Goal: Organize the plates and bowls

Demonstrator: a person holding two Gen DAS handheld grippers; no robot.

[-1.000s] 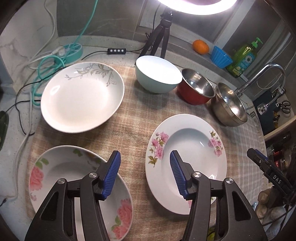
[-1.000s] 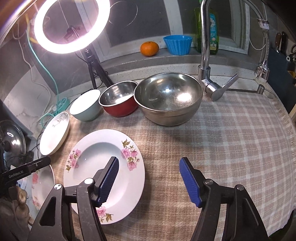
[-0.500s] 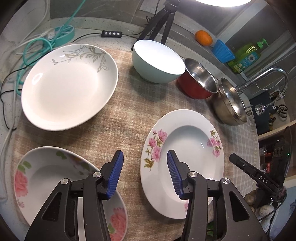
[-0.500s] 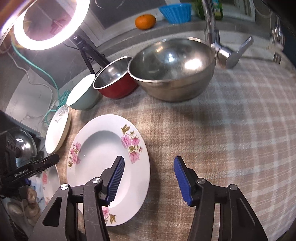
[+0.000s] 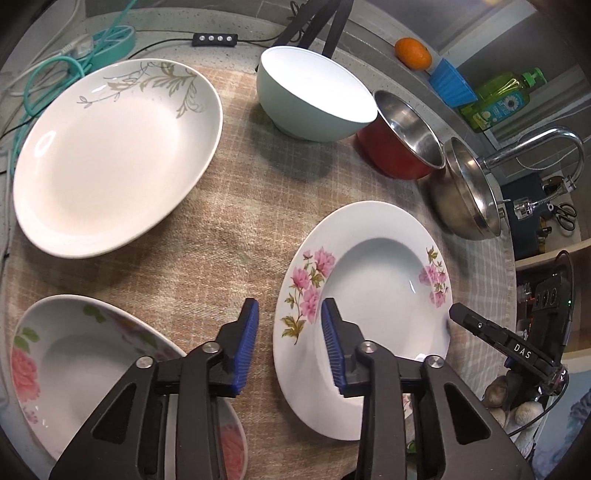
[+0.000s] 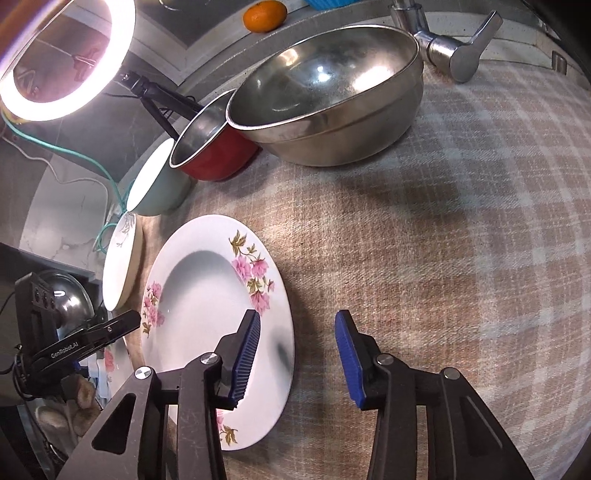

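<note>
Both grippers straddle opposite rims of the pink-flowered plate [image 5: 373, 258] lying mid-worktop, the left gripper [image 5: 290, 343] and right gripper [image 6: 297, 354] narrowing but not yet pinching; next, close on it and lift.

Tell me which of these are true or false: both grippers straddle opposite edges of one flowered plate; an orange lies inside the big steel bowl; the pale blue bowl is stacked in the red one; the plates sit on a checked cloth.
1. Both grippers straddle opposite edges of one plate. True: the left gripper and the right gripper each have the rim of the pink-flowered plate between their jaws, which have just been closing; neither visibly presses on it yet.
2. An orange lies in the steel bowl. False: the orange sits on the ledge behind the steel bowl.
3. The pale blue bowl is stacked in the red one. False: the pale blue bowl stands beside the red bowl.
4. The plates sit on a checked cloth. True: the checked cloth lies underneath.
</note>
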